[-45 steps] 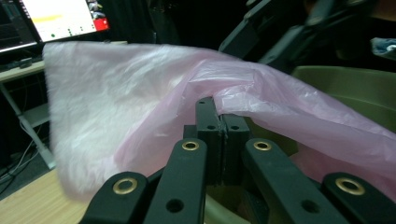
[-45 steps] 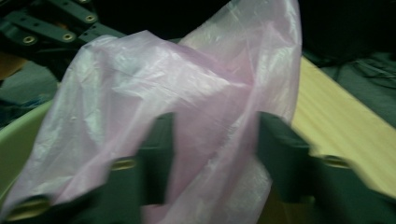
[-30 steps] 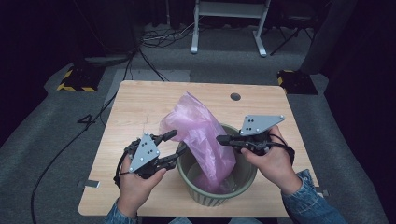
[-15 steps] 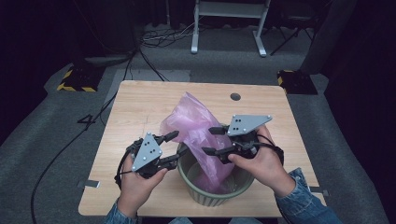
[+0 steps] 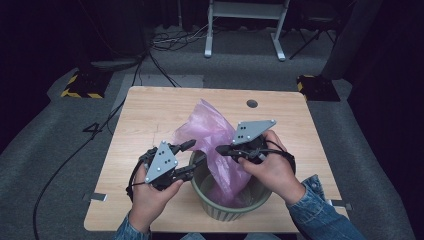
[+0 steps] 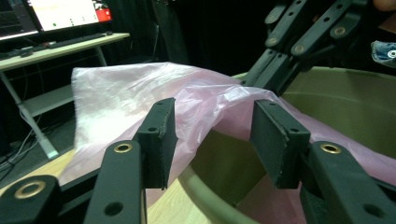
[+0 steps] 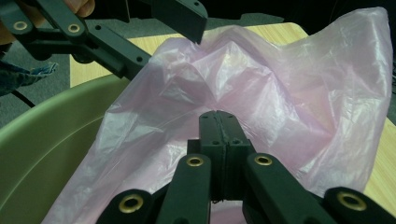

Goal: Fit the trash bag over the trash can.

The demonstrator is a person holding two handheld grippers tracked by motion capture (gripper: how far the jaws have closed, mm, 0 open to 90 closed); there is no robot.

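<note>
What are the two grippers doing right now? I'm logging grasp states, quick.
Left gripper: open, jaws astride the pink bag edge at the green bin rim.
Right gripper: jaws shut against the pink bag.

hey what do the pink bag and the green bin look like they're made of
Pink bag: thin plastic film, translucent and slightly glossy, judging by its sharp crinkles and the light passing through. Green bin: probably moulded plastic, with a smooth matte olive wall and a rounded rim.
</note>
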